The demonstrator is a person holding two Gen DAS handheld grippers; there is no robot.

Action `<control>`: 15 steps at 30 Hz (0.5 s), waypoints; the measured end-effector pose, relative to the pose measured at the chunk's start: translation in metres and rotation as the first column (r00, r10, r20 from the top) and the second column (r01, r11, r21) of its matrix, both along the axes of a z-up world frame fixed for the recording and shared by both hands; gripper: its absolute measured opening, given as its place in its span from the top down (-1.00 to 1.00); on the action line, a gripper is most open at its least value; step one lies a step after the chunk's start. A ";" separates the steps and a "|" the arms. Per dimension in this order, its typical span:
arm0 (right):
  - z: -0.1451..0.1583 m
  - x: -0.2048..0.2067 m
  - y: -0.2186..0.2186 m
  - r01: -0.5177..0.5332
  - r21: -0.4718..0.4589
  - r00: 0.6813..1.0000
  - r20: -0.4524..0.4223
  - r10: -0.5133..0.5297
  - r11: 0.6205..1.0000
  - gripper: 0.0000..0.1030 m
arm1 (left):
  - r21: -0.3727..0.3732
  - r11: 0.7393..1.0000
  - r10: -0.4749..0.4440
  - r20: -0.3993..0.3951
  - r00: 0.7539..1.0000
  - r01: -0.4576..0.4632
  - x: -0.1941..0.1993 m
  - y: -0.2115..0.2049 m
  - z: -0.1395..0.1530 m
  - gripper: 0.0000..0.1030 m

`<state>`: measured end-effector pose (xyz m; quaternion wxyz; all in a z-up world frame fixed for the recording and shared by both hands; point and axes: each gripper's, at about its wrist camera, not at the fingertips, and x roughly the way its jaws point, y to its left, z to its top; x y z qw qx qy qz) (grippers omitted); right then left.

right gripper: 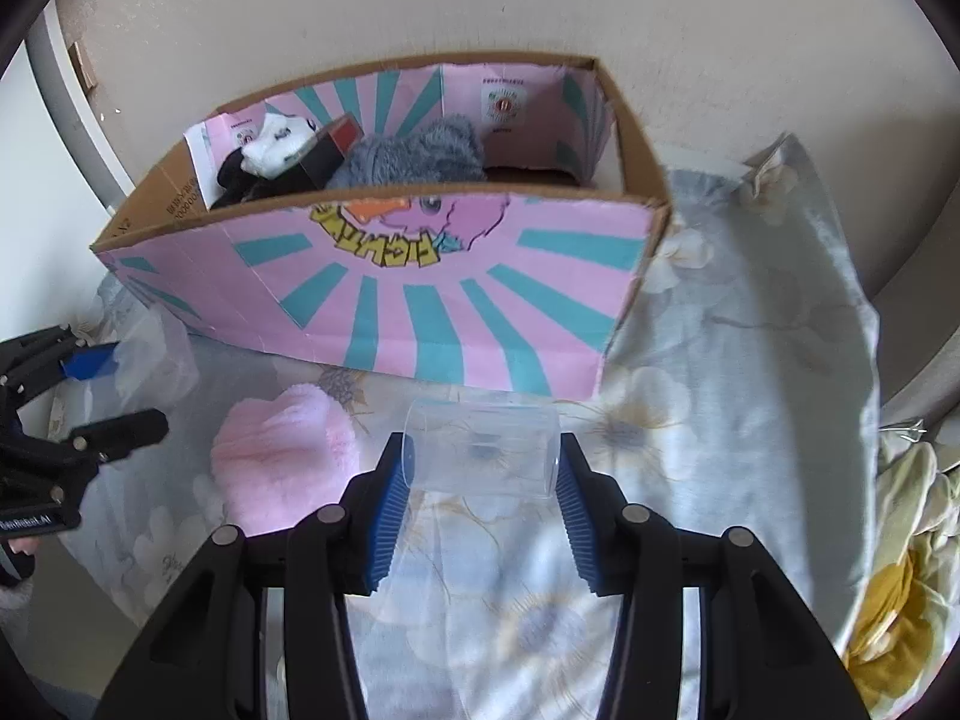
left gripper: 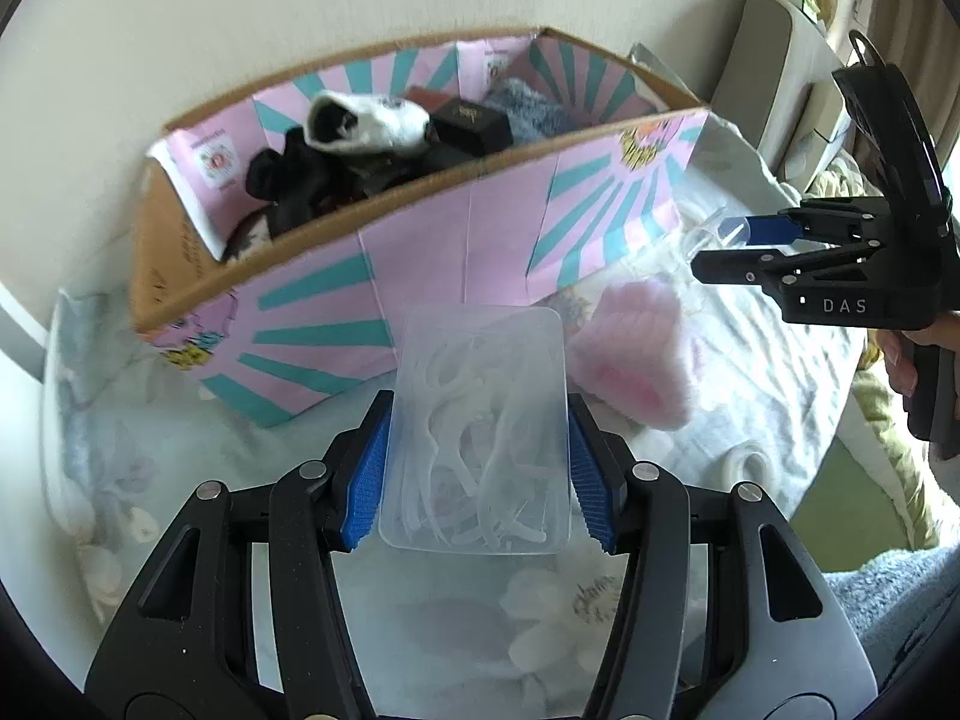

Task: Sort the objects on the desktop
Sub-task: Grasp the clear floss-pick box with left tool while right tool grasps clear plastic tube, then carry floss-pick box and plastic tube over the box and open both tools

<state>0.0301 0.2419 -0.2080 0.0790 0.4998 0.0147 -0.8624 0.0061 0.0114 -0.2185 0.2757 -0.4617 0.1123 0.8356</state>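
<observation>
Left wrist: left gripper [left gripper: 477,468] clamps floss box [left gripper: 474,432] by its long sides, long axis pointing away toward carton [left gripper: 420,276], held above bedsheet [left gripper: 120,456]. Pink sock [left gripper: 630,360] lies beside it, near the carton.

Right wrist: right gripper [right gripper: 483,480] pinches clear cup [right gripper: 483,447] end to end, cup on its side, axis crosswise, mouth toward the left finger. Carton [right gripper: 420,312] just beyond.

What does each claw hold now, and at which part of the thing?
The left claw holds a clear box of floss picks by its two long sides. The right claw holds a clear plastic cylinder, lying sideways, by its two ends.
</observation>
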 end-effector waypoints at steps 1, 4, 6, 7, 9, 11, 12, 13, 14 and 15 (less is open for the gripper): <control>0.002 0.002 0.000 -0.004 -0.001 1.000 0.003 0.004 1.000 0.15 | 0.002 1.000 0.003 0.001 1.000 -0.003 -0.001 -0.005 0.006 0.01; 0.013 0.004 -0.010 -0.014 0.002 1.000 0.003 0.014 1.000 0.16 | 0.011 1.000 0.017 0.011 1.000 -0.017 0.000 -0.009 0.021 0.01; 0.020 -0.002 -0.009 -0.022 0.004 1.000 -0.002 0.022 1.000 0.15 | 0.026 0.999 0.028 0.022 0.999 -0.029 -0.003 -0.018 0.035 0.01; 0.019 0.002 -0.017 -0.028 0.003 1.000 -0.003 0.028 1.000 0.15 | 0.034 0.999 0.033 0.028 0.999 -0.034 -0.002 -0.019 0.040 0.01; 0.028 -0.005 -0.011 -0.037 0.005 0.999 -0.013 0.037 0.999 0.15 | 0.042 0.998 0.042 0.028 0.999 -0.043 0.000 -0.019 0.049 0.01; 0.040 -0.020 -0.001 -0.049 0.002 0.999 -0.020 0.049 0.999 0.15 | 0.039 0.998 0.046 0.014 0.999 -0.046 -0.001 -0.019 0.058 0.01; 0.047 -0.021 -0.001 -0.053 0.001 0.998 -0.028 0.053 0.999 0.15 | 0.037 0.998 0.047 0.005 0.999 -0.047 -0.003 -0.019 0.063 0.01; 0.054 -0.022 -0.002 -0.057 -0.002 0.998 -0.039 0.057 0.998 0.15 | 0.035 0.998 0.049 -0.004 0.999 -0.049 -0.005 -0.020 0.070 0.01; 0.057 -0.023 -0.003 -0.061 -0.003 0.997 -0.044 0.061 0.998 0.15 | 0.035 0.998 0.052 -0.011 0.999 -0.052 -0.008 -0.020 0.073 0.01; 0.063 -0.025 -0.003 -0.067 -0.002 0.996 -0.056 0.067 0.998 0.15 | 0.038 0.998 0.053 -0.015 0.998 -0.053 -0.012 -0.020 0.077 0.01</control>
